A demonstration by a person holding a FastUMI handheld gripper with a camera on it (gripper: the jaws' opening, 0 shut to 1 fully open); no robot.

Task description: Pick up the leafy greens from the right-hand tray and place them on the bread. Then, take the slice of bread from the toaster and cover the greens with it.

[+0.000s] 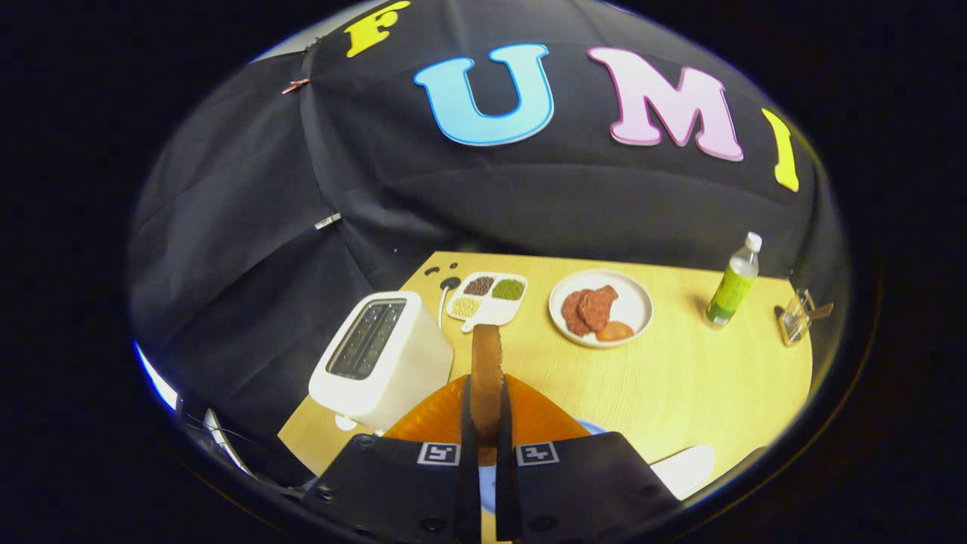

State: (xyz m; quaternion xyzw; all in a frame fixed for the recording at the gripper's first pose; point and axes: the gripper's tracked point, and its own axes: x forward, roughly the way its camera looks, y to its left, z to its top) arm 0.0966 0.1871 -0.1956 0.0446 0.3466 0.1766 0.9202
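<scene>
Item in hand: slice of bread (486, 370), held upright on edge, pinched between both fingers of the gripper (486, 412), above an orange surface (538, 415) and just beside the white toaster (381, 359), whose slots look empty. Elsewhere on the tabletop (680, 378): divided tray of seeds (486, 299), plate of meat slices (600, 307), green bottle (733, 283). Status, judged: bread taken from toaster; the greens and base bread lie hidden under the gripper, so covering them appears to remain.
</scene>
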